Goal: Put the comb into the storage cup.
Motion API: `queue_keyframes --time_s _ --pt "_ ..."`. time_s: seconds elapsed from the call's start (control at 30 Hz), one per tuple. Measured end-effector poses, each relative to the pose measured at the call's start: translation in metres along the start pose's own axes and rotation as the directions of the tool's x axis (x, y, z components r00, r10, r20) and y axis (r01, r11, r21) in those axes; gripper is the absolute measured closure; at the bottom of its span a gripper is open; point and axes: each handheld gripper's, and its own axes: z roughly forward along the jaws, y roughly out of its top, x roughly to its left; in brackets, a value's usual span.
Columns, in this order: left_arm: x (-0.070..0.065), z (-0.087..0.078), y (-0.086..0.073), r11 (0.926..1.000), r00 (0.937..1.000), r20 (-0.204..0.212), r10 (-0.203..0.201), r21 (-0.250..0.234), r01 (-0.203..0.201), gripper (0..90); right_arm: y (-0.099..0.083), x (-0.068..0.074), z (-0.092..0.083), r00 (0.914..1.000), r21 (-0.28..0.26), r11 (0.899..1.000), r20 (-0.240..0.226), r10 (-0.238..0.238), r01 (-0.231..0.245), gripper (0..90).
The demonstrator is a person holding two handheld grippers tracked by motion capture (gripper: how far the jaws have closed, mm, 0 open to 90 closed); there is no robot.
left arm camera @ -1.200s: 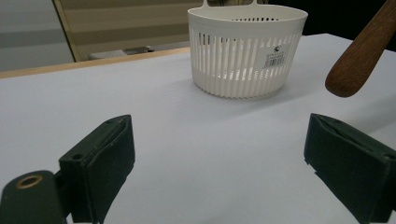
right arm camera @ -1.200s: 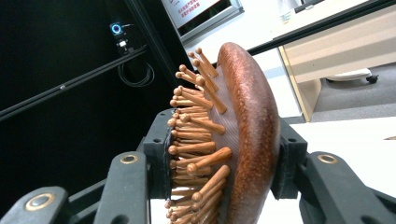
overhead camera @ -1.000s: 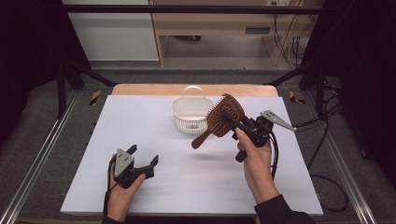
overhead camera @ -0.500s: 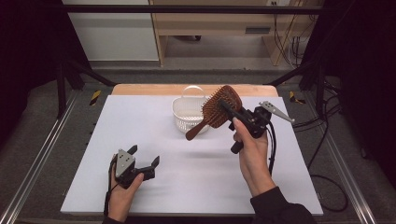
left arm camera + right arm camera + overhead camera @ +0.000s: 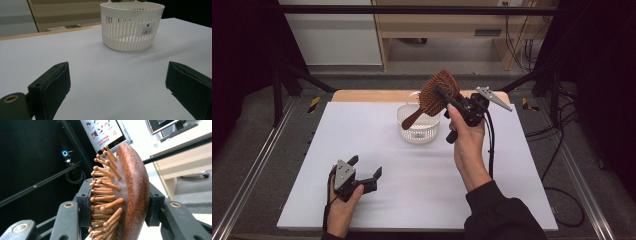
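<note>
Clamping: right hand-held gripper (image 5: 443, 93) half closed on wooden hairbrush (image 5: 438, 94) head, held above white basket (image 5: 418, 129) | left hand-held gripper (image 5: 364, 172) wide open, empty, resting on table (image 5: 377, 150) | advice: centre handle over basket rim; lower before release

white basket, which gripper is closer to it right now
Right. The right gripper holds a wooden hairbrush in the air just above the white basket, by its far right rim. The left gripper rests open on the table, well short of the basket.
</note>
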Motion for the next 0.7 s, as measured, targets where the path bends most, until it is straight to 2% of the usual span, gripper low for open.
queue_keyframes --time_s 0.2,0.27,0.33,0.4,0.7 --pt "0.002 0.001 -0.001 1.0 1.0 -0.004 -0.004 -0.004 0.004 6.0 0.001 0.003 0.024 0.9952 -0.013 0.996 0.032 -0.093 0.093 51.9" --pt "0.002 0.001 -0.001 1.0 1.0 -0.004 -0.006 -0.005 0.006 5.9 -0.002 0.002 0.031 0.9934 -0.012 0.994 0.043 -0.107 0.107 51.8" --pt "0.003 0.0 -0.001 1.0 1.0 -0.001 -0.007 -0.007 0.007 5.8 -0.005 0.001 0.034 0.9927 -0.013 0.994 0.051 -0.109 0.11 51.8" --pt "0.004 0.0 -0.001 0.9999 0.9999 0.0 -0.011 -0.008 0.011 5.5 -0.012 -0.004 0.042 0.9898 -0.007 0.993 0.078 -0.119 0.12 51.7" --pt "0.005 0.001 -0.002 0.9998 0.9998 0.005 -0.019 -0.007 0.019 5.5 -0.028 -0.019 0.058 0.986 0.014 0.994 0.127 -0.108 0.107 51.7"
